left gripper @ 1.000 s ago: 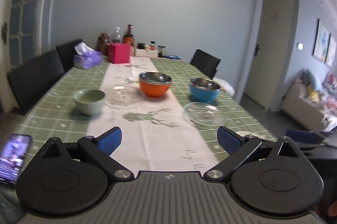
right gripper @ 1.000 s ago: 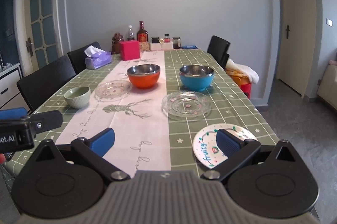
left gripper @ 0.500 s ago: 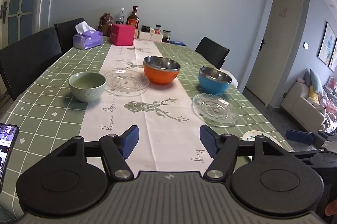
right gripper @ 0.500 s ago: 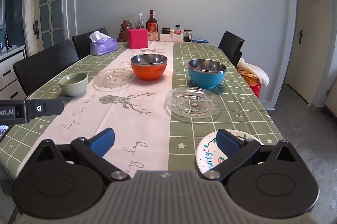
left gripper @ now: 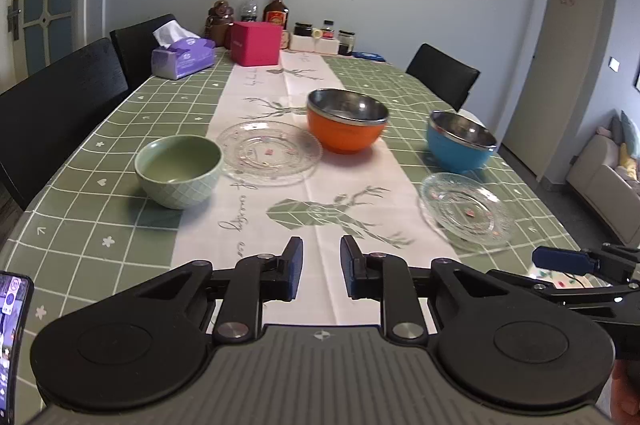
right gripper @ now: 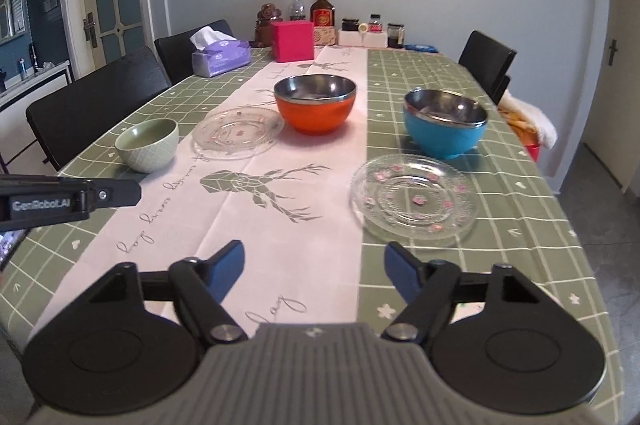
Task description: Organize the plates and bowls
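Note:
On the green checked table stand a pale green bowl (left gripper: 178, 169), a clear glass plate (left gripper: 270, 152), an orange bowl (left gripper: 347, 120), a blue bowl (left gripper: 460, 141) and a second glass plate (left gripper: 466, 211). The same show in the right wrist view: green bowl (right gripper: 147, 144), glass plate (right gripper: 237, 132), orange bowl (right gripper: 315, 108), blue bowl (right gripper: 445, 123), near glass plate (right gripper: 414, 199). My left gripper (left gripper: 321, 271) hovers over the white runner, jaws nearly closed, empty. My right gripper (right gripper: 314, 271) is open and empty near the front edge. A painted plate (left gripper: 560, 275) lies mostly hidden beneath it.
A pink box (right gripper: 292, 41), a purple tissue box (right gripper: 220, 57), bottles and jars (right gripper: 322, 11) stand at the table's far end. Black chairs (right gripper: 100, 105) line the left side, another (right gripper: 486, 61) is at the far right. A phone (left gripper: 12, 337) lies at the near left.
My left gripper's jaws have closed from wide open to a narrow gap. Both grippers have moved forward over the table; the painted plate has slipped under my right gripper.

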A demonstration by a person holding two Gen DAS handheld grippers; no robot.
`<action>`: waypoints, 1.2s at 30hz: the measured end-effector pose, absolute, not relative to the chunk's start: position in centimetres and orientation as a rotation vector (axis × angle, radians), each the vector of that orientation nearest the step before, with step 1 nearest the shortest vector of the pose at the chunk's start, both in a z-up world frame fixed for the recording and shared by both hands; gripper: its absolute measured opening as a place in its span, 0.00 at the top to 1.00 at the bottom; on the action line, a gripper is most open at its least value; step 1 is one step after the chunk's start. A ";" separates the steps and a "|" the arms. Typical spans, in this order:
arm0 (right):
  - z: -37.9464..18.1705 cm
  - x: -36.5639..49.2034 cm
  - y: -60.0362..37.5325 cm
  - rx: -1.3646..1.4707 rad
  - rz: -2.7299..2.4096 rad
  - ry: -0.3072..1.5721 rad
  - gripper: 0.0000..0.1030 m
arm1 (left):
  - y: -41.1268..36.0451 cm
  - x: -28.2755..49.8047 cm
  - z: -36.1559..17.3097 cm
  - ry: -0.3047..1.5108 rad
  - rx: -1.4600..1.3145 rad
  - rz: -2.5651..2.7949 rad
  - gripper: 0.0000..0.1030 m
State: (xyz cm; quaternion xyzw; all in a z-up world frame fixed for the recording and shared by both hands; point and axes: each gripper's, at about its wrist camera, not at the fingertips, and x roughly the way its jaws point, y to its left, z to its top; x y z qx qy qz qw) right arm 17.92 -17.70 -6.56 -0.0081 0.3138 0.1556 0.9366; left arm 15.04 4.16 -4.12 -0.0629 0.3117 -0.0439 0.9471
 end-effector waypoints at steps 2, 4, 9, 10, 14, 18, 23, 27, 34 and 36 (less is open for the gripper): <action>-6.5 19.3 -17.3 -0.006 0.331 0.650 0.43 | 4.7 16.4 -4.1 0.641 -0.134 -0.088 0.85; -6.4 21.0 -17.0 0.006 0.338 0.664 0.56 | 5.1 17.9 -3.9 0.646 -0.150 -0.100 0.85; -5.7 25.7 -16.7 0.027 0.327 0.678 0.62 | 5.6 21.7 -3.1 0.633 -0.188 -0.128 0.84; -5.5 26.6 -16.6 0.030 0.325 0.679 0.62 | 5.6 22.5 -2.9 0.628 -0.190 -0.133 0.84; -4.7 30.3 -16.2 0.025 0.304 0.679 0.62 | 5.3 25.7 -2.1 0.617 -0.193 -0.151 0.71; -4.3 34.1 -15.5 0.006 0.282 0.700 0.61 | 5.0 29.1 -1.6 0.628 -0.189 -0.162 0.68; -4.4 38.2 -14.5 -0.004 0.259 0.740 0.57 | 4.7 33.6 -1.6 0.678 -0.194 -0.161 0.62; -4.6 41.4 -13.9 0.012 0.243 0.774 0.55 | 5.0 37.0 -1.9 0.721 -0.224 -0.145 0.56; -4.8 46.9 -13.7 0.096 0.208 0.849 0.49 | 5.4 42.4 -2.8 0.804 -0.251 -0.129 0.52; -5.0 48.3 -13.7 0.117 0.192 0.869 0.49 | 5.4 43.5 -3.2 0.816 -0.250 -0.119 0.52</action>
